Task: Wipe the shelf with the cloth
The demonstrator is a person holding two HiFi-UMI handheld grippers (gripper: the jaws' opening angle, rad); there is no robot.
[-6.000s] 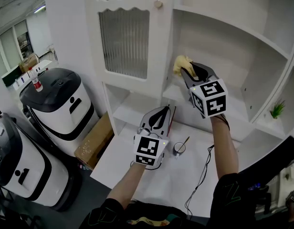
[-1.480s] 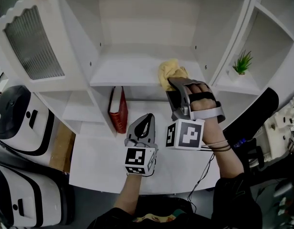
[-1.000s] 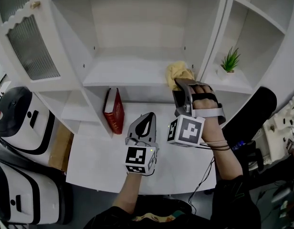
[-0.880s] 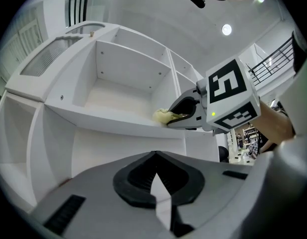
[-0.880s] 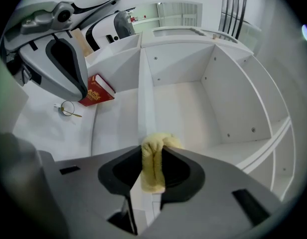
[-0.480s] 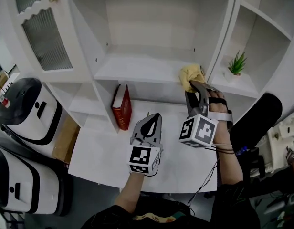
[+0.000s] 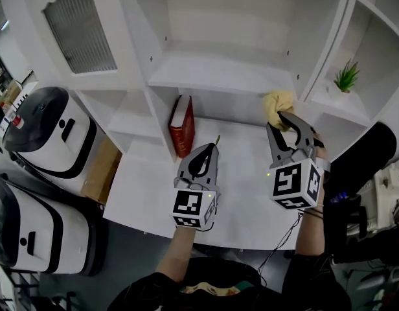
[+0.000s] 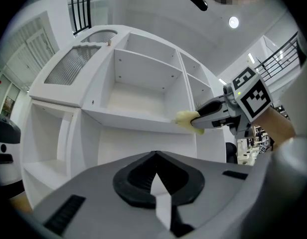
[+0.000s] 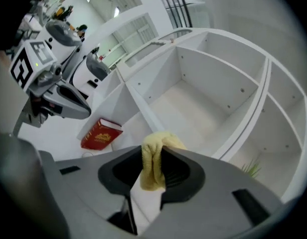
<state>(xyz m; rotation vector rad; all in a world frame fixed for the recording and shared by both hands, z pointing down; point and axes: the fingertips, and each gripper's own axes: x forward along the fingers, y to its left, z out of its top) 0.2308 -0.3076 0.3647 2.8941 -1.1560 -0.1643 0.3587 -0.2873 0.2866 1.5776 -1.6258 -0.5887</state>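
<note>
Clenching the yellow cloth [image 7: 277, 101], the right tool [image 7: 285, 116] holds it at the front edge of the white shelf [image 7: 212, 76], near its right end. The left tool [image 7: 210, 148] hovers pinched closed and empty over the surface [image 7: 241, 173], near a red book [image 7: 182, 127].

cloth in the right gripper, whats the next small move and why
Probably slide the cloth leftward along the shelf: the right gripper is shut on it at the shelf's front right corner, and the rest of the board lies to its left.
</note>
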